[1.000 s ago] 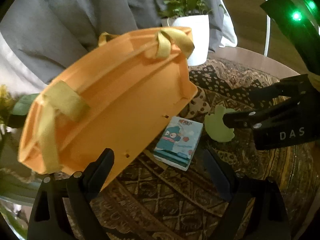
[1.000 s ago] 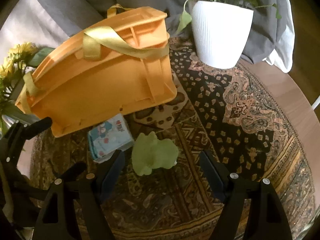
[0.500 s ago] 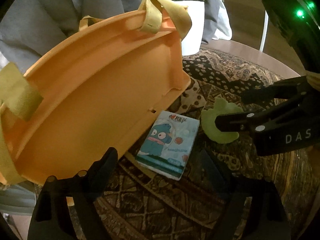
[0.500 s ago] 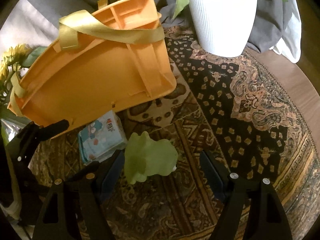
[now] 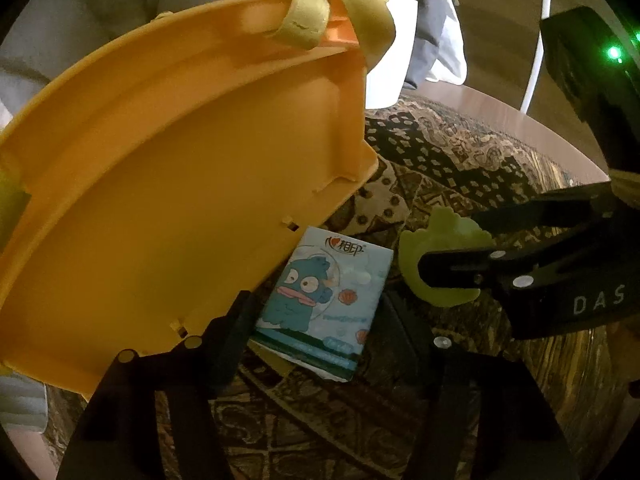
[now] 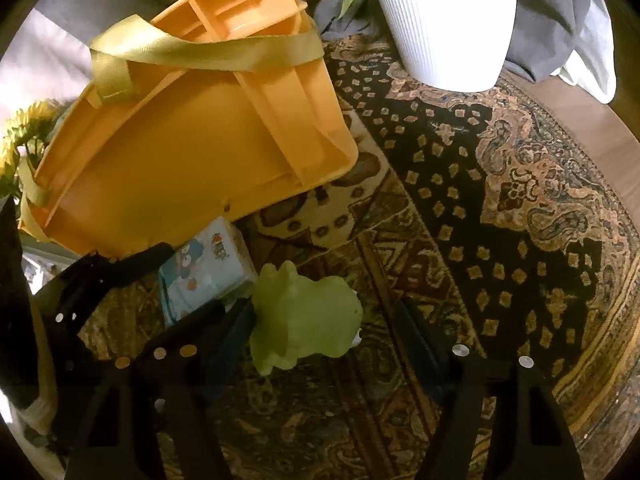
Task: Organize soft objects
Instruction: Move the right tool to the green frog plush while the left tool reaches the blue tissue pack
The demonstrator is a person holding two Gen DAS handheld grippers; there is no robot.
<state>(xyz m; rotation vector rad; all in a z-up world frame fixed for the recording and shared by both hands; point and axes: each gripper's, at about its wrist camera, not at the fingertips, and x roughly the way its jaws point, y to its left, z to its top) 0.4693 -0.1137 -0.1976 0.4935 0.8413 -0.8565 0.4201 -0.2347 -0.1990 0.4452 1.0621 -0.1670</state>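
Left gripper [image 5: 316,316] spread around glossy tissue pack [image 5: 320,300]; right gripper [image 6: 324,332] spread around squashy green frog [image 6: 308,320], lower centre.

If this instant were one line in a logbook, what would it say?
left gripper: open, around tissue pack | right gripper: open, around green frog toy | orange basket: beside both

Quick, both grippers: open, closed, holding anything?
Left gripper: open, astride the tissue pack, holding nothing.
Right gripper: open around the green frog toy.
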